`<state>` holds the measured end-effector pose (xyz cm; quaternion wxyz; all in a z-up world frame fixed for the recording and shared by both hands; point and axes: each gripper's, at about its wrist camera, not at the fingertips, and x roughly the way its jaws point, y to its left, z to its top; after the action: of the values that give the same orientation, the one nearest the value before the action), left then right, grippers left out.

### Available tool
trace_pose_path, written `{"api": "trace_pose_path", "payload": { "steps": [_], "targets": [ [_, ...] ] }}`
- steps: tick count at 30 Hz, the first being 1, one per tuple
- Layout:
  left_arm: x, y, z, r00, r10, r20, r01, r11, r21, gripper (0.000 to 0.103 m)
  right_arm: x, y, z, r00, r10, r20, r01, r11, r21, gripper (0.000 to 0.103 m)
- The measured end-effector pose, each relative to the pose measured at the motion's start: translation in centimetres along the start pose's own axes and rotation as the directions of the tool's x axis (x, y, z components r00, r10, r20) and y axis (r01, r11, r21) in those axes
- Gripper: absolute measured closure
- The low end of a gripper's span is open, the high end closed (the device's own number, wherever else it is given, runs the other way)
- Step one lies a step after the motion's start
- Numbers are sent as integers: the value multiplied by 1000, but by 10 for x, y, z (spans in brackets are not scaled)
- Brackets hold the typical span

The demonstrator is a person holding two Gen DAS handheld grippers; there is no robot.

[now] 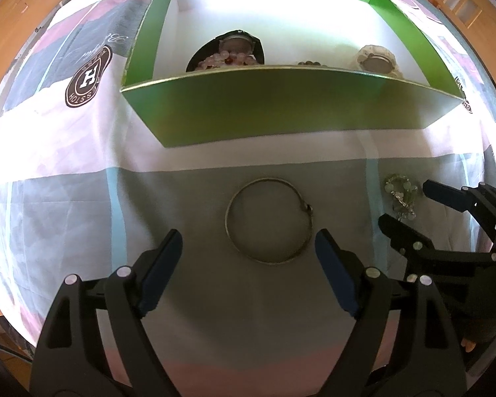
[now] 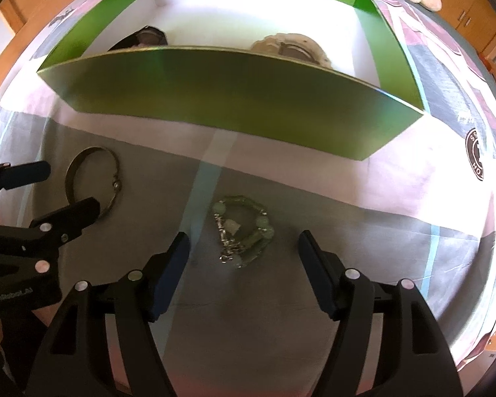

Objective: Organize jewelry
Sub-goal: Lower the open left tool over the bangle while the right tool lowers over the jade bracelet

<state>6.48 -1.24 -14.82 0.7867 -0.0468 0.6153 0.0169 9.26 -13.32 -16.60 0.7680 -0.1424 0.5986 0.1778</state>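
**Kid:** What are your two grabbers doing?

**Me:** My left gripper (image 1: 248, 251) is wide open and holds nothing. The bangle (image 1: 268, 221) lies flat on the cloth (image 1: 82, 225), right in front of its fingers. My right gripper (image 2: 243, 258) is wide open too, and empty. The green beads (image 2: 244, 230) lie in a little heap between its fingers, not touched.

**Kid:** Where does it all go?

**Me:** Into the green box (image 1: 281, 112), I think. It sits on the cloth just past both pieces.

**Kid:** Is anything in there yet?

**Me:** Yes. I can see a dark pouch (image 1: 226, 53) with pink beads (image 1: 228, 61) on it at the left, and a pale pouch (image 1: 377, 59) at the right. Between them there is something small near the front wall. It is too hidden to tell what.

**Kid:** So how much is done?

**Me:** Some of it, I guess. Those things are put away. The bangle and the green beads are left outside. I need to pick each one up and lift it over the wall.
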Motion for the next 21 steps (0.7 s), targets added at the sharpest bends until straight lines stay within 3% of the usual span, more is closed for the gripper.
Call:
{"api": "trace_pose_path", "payload": {
  "steps": [14, 21],
  "targets": [
    [11, -6, 3, 999, 44, -9, -43, 998, 35, 26, 4, -1, 0, 1000, -7, -5, 7, 1000, -6, 34],
    [15, -10, 0, 1000, 24, -1, -24, 998, 60, 47, 3, 2, 1, 1000, -13, 1, 13, 1000, -12, 34]
  ]
}}
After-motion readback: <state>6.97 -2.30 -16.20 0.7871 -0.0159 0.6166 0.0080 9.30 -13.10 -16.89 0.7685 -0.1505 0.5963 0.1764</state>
